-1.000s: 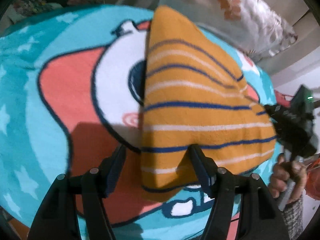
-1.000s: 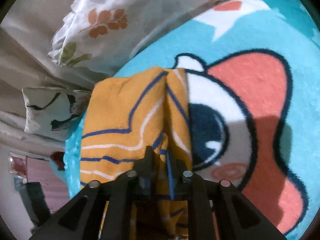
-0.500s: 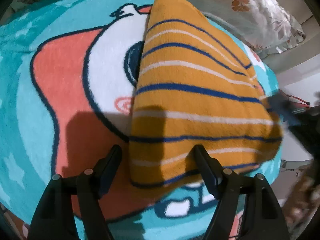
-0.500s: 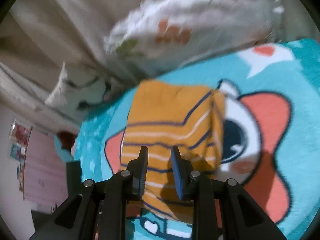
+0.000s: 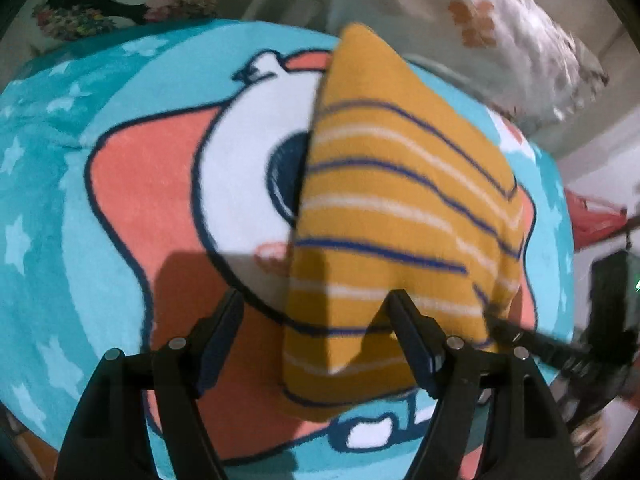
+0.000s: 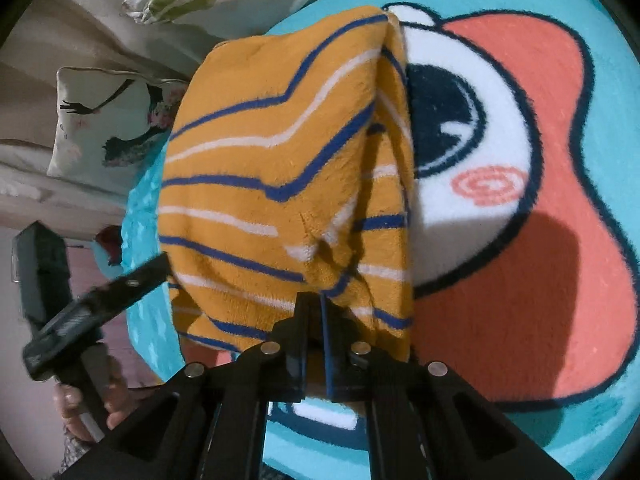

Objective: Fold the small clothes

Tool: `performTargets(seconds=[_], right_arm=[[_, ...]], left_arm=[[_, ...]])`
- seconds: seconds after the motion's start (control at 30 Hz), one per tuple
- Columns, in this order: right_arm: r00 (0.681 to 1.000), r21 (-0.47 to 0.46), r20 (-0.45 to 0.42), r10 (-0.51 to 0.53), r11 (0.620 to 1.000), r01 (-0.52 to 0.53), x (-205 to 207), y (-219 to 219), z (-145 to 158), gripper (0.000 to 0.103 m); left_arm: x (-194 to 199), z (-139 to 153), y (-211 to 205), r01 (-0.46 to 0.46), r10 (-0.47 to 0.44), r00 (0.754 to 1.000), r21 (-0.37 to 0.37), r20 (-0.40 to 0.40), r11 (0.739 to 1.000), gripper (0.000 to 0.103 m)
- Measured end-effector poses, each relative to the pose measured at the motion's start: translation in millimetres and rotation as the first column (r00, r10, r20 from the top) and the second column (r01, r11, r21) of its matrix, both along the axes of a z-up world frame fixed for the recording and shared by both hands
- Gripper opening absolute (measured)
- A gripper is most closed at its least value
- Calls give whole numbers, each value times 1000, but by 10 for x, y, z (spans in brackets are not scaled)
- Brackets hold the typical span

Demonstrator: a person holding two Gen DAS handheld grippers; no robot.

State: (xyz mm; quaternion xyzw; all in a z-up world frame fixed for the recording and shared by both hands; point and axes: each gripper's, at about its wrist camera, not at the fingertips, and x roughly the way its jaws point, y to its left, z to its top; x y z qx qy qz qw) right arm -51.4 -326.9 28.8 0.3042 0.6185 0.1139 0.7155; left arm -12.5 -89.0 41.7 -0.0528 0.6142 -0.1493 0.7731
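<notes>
While the right hand-held gripper [image 6: 316, 308] pinches the folded orange striped fleece garment's [image 6: 288, 168] six-o'clock edge, the left hand-held gripper [image 5: 316, 316] hovers spread apart.

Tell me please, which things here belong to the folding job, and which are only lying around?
For the job:
- orange striped garment
- left gripper, open above it
- right gripper, shut at its near edge
- cartoon blanket under it

Only lying around:
- floral pillow
- bird-print cushion

I count one folded orange fleece garment with blue and white stripes [image 6: 280, 168] — two black two-finger tools: left tool [image 5: 316, 320], right tool [image 6: 316, 304] — two floral pillows [image 6: 108, 120].
</notes>
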Motion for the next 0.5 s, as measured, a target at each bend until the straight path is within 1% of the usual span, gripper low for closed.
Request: performTargets(seconds=[0.03, 0.07, 0.13, 0.17, 0.2, 0.23, 0.27, 0.3, 0.4, 0.43, 0.47, 0.5], right_arm=[[1000, -5, 11, 2, 1000, -2, 2, -20, 43, 2], [1000, -4, 26, -1, 1000, 1, 20, -28, 98, 6], [996, -11, 89, -14, 1000, 15, 46, -104, 289, 8], [993, -26, 117, -15, 1000, 19, 62, -125, 378, 12], [988, -68, 154, -15, 997, 26, 109, -144, 487, 23], [985, -117, 172, -10, 993, 30, 165, -151, 550, 32], [984, -166, 177, -5, 986, 35, 244, -153, 584, 47], [984, -184, 176, -7, 982, 40, 311, -179, 593, 50], [991, -186, 132, 21, 983, 4, 510, -128, 452, 50], [992, -181, 113, 47, 983, -26, 584, -86, 379, 46], [992, -199, 99, 75, 979, -54, 649, -36, 342, 21], [992, -240, 80, 100, 968, -78, 737, -7, 296, 18]], left_arm=[[-50, -47, -40, 29, -28, 1000, 24, -9, 999, 74], [-116, -123, -69, 51, -50, 998, 37, -29, 998, 74], [-228, -216, -55, 50, -49, 997, 21, -55, 999, 74], [-265, -252, -49, 49, -47, 997, 18, -61, 999, 74], [-284, -246, -44, 49, -48, 998, 20, -50, 999, 74], [-294, -231, -46, 55, -54, 998, 25, -46, 998, 74], [-301, -224, -47, 59, -57, 997, 30, -45, 998, 74], [-309, -223, -45, 60, -59, 997, 32, -46, 998, 74], [-336, -223, -15, 57, -55, 997, 29, -49, 998, 74], [-356, -212, -6, 56, -54, 997, 27, -49, 998, 74], [-377, -205, 4, 55, -54, 997, 26, -50, 998, 74], [-414, -199, 27, 55, -54, 997, 25, -48, 998, 74]])
